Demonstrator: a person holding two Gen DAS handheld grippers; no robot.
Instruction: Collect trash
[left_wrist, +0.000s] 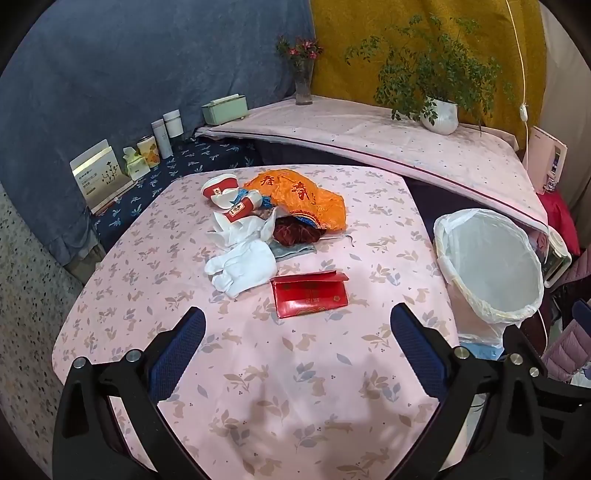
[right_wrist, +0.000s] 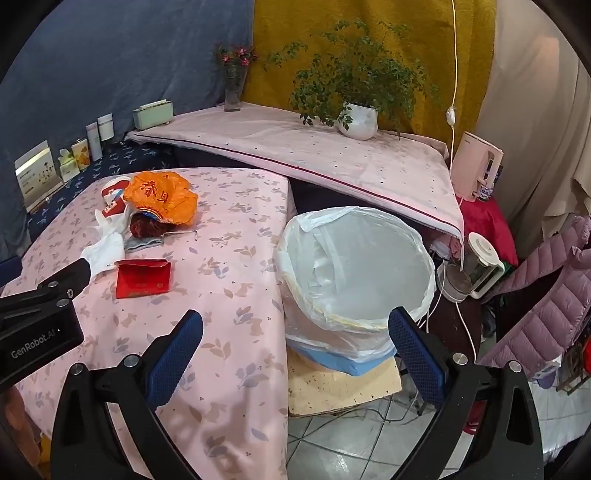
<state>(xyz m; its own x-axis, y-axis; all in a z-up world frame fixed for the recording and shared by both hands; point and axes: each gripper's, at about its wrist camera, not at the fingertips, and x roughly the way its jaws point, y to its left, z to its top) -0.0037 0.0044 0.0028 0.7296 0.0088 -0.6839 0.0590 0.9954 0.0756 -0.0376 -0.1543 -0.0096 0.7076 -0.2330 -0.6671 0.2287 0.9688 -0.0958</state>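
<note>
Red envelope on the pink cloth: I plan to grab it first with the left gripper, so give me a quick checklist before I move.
1. Left gripper open and holding nothing: ok; both blue pads stand wide apart.
2. Red envelope free to take: ok; it lies flat, nearest piece to the fingers, nothing on top of it.
3. Neighbour clearance: not ok; the white tissue wad sits close beside the envelope's left edge and could get pinched along with it.
4. Trash bin ready: ok; liner open, mouth unobstructed, right of the table.
5. Right gripper out of the way: ok; open, over the table edge by the bin.
6. Envelope contents: cannot tell.
</note>
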